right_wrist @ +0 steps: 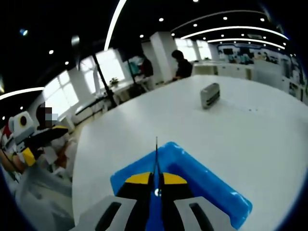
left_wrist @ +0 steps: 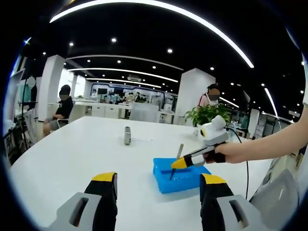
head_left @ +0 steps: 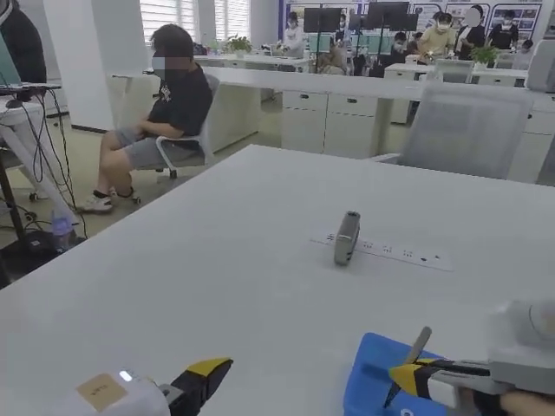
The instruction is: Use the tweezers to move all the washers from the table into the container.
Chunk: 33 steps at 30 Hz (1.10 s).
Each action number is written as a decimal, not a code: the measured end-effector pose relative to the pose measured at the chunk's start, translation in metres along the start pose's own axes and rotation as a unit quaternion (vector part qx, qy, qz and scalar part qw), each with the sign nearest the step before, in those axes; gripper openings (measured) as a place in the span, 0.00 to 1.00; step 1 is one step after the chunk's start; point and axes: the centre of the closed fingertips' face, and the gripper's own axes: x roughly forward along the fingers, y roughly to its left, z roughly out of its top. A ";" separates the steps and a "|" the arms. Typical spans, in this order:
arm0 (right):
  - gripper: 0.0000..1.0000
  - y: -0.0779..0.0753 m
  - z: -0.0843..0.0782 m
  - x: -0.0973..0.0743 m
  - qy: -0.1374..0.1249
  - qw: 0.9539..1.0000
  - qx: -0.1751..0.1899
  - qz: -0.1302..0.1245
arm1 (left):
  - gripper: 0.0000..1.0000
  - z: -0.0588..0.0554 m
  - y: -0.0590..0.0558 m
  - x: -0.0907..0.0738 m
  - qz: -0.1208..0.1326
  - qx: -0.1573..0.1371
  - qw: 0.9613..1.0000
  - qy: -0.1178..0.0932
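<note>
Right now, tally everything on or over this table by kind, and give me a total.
blue container: 1
tweezers: 1
grey device: 1
socket strip: 1
hand-held gripper: 2, the left hand-held gripper and the right hand-held gripper
Total: 6

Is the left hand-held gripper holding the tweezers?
No, the tweezers are clamped in the right hand-held gripper, over the blue container.
</note>
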 end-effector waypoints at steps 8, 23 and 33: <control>0.03 0.009 -0.003 0.001 0.020 0.998 -0.053 -0.002 | 0.63 -0.001 -0.001 0.000 0.002 0.011 1.000 0.004; 0.04 0.020 0.011 -0.016 -0.002 0.996 -0.090 -0.007 | 0.63 -0.004 -0.005 0.002 -0.010 0.010 1.000 0.012; 0.04 0.047 0.020 -0.046 -0.032 0.994 -0.107 0.000 | 0.63 -0.005 -0.008 0.003 -0.019 0.009 1.000 0.016</control>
